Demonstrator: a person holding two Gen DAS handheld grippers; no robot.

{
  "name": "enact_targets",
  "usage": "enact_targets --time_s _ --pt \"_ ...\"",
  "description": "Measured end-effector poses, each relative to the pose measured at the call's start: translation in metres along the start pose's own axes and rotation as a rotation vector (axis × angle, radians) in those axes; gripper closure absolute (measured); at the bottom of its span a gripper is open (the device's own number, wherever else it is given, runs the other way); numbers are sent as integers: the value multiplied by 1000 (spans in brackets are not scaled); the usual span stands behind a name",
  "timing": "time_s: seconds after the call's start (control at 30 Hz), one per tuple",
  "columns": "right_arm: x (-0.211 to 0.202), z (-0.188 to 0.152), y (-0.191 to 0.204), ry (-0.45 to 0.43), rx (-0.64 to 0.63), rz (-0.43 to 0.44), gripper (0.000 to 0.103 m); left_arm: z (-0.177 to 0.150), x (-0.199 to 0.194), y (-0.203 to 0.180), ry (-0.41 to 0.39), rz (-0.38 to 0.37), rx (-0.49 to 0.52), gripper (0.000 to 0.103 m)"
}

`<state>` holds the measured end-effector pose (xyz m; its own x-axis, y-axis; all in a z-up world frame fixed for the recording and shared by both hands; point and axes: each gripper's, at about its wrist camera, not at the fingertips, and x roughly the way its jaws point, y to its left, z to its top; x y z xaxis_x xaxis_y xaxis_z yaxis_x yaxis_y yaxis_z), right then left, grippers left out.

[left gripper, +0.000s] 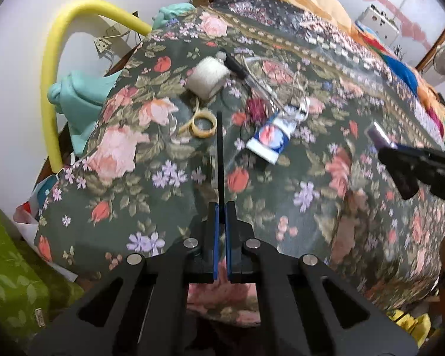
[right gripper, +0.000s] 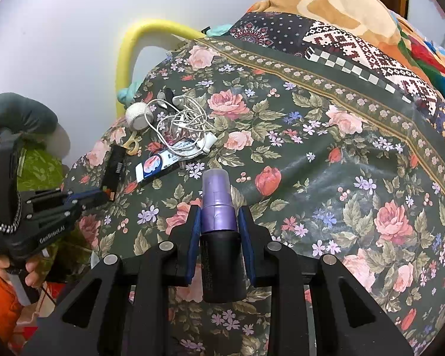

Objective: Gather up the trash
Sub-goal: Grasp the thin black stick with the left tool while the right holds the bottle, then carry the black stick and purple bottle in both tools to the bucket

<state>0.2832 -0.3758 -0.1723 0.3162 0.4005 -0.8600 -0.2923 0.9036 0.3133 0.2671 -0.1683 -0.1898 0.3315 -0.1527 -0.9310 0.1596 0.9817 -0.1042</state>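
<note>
My left gripper (left gripper: 221,209) is shut on a thin black flat packet (left gripper: 219,160), seen edge-on and held just above the floral bedsheet (left gripper: 326,207). In the right wrist view that packet (right gripper: 114,167) juts from the left gripper (right gripper: 99,193) at the left edge. My right gripper (right gripper: 219,212) is shut on a spray bottle (right gripper: 215,187) with a purple top and black body. Further back lies a clutter: a blue and white tube (left gripper: 270,139), a white roll (left gripper: 206,77), a yellowish tape ring (left gripper: 204,123) and tangled white earphone cables (right gripper: 184,124).
A yellow foam tube (left gripper: 53,89) arches by the white wall left of the bed. A green leaf-patterned box (left gripper: 12,267) stands low at the left. Patterned blankets and an orange pillow (right gripper: 335,3) lie behind. A hand (right gripper: 32,273) with an orange sleeve holds the left gripper.
</note>
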Motion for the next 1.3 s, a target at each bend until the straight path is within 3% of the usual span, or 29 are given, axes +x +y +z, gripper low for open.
enact_targets --time_s 0.13,0.37,0.5,0.77,1.3 --pt "2 -3 0 10 9 2 80 3 13 -2 25 18 -6 101" --pt "-2 -9 -1 16 19 -3 80 17 23 3 -7 -10 -87 99" --pt "-9 -11 1 6 21 -15 80 13 15 -1 -30 30 -68 101" --pt "-36 -9 30 -60 -21 -24 80 -7 -47 1 -135 33 -59 101" --pt "-72 -15 173 -184 -239 68 80 -71 -174 55 -327 135 -158 101"
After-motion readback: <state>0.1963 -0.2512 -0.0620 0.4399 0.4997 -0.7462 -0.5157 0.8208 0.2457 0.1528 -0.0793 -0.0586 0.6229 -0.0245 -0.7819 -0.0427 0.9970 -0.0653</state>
